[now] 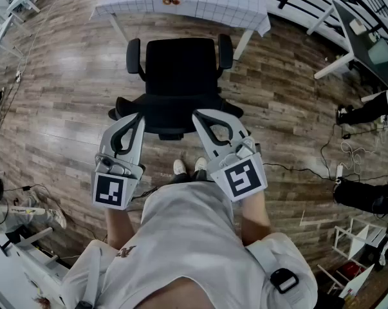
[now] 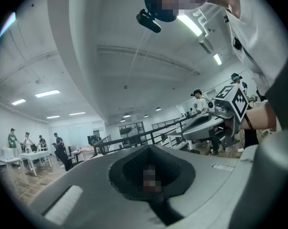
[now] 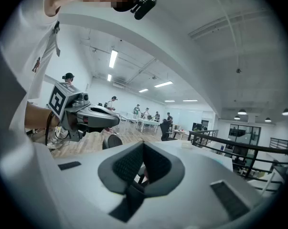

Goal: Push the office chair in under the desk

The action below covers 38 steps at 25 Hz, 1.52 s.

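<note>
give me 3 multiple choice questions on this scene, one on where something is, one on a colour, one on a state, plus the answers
1. Where is the office chair?
A) between the person and the desk
B) pushed fully under the desk
C) behind the person

2. What colour is the office chair?
A) white
B) black
C) red

3. How do the fingers of the left gripper and the right gripper stand?
A) both shut
B) both wide open
C) both shut on a cup

Answers:
1 A, the head view shows it on the floor short of the desk.
2 B, it is black all over.
3 A, each gripper view shows its fingers together with nothing between them.
</note>
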Tool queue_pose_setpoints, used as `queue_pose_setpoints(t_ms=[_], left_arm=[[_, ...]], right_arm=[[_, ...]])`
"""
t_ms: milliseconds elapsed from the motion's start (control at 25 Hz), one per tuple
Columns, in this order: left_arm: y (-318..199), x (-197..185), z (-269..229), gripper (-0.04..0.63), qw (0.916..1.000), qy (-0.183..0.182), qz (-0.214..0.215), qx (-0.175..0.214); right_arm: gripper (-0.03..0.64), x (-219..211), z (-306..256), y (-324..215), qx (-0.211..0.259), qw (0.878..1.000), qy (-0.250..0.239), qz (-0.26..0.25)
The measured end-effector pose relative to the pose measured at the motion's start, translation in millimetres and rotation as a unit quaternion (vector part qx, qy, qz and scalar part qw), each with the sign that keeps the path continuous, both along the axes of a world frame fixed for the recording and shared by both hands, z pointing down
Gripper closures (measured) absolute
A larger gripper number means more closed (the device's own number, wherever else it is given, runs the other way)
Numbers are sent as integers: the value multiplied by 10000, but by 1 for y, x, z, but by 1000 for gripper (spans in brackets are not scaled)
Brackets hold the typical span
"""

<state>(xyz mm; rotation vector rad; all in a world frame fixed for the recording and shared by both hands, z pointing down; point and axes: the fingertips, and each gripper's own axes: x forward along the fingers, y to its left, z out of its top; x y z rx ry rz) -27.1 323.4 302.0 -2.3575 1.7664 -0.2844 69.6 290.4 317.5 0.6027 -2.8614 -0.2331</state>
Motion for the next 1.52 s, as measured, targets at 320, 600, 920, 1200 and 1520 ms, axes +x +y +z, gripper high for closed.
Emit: queue_pose_setpoints(t_ms=[320, 600, 920, 1200, 1520], left_arm=[[-1, -1, -1, 592, 10000, -84, 42, -8], [1, -3, -2, 592, 9999, -109, 101, 55], [3, -10, 1, 592, 9994, -346, 44, 59], [4, -11, -2, 563, 9983, -566, 105, 51], [8, -4, 3, 463, 9944, -930, 491, -43]], right_arm=[[611, -3, -1, -1, -3, 10000, 6, 25], [612, 0, -1, -3, 41, 9999, 17, 151], [611, 6, -1, -6, 83, 9998, -6, 191], [581, 10, -4, -7, 199, 9997, 98, 93], [462, 3, 2, 0, 380, 9978, 431, -323]])
